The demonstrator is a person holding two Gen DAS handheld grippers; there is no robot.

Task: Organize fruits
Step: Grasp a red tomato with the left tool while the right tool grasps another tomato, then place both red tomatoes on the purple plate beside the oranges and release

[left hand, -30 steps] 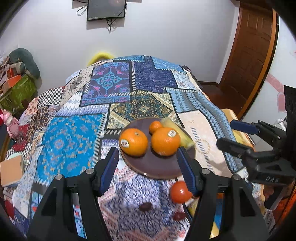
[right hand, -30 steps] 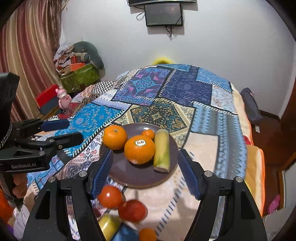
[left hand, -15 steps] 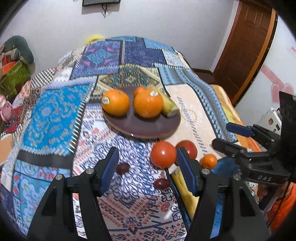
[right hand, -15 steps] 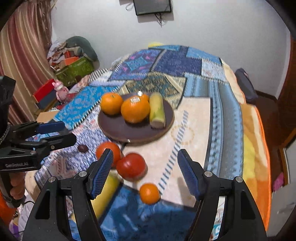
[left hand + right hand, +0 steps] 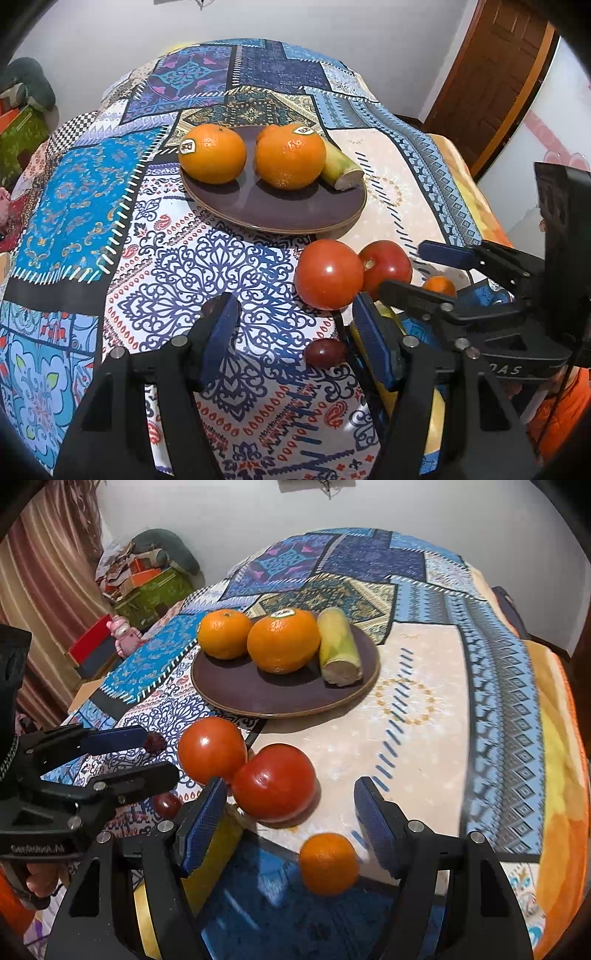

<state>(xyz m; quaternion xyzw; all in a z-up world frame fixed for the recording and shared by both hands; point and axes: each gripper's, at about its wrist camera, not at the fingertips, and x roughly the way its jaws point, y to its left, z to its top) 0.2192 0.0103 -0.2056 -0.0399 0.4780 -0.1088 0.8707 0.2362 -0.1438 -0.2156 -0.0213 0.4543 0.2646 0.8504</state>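
Note:
A dark brown plate on the patchwork bedspread holds two oranges, a smaller one behind them, and a piece of corn. Two tomatoes lie in front of the plate. A small orange lies nearest the right gripper. Small dark red fruits lie by the left gripper. My left gripper is open and empty above the cloth. My right gripper is open and empty, over the tomato and small orange.
The bed's patchwork cover fills both views. A yellow item lies partly hidden under the right gripper's left finger. A wooden door stands at the right. Boxes and a pink toy sit left of the bed.
Both grippers have pulled back and lowered toward the near fruits. The plate has receded up the frame; the tomatoes, small orange and dark fruits now sit close to the fingers.

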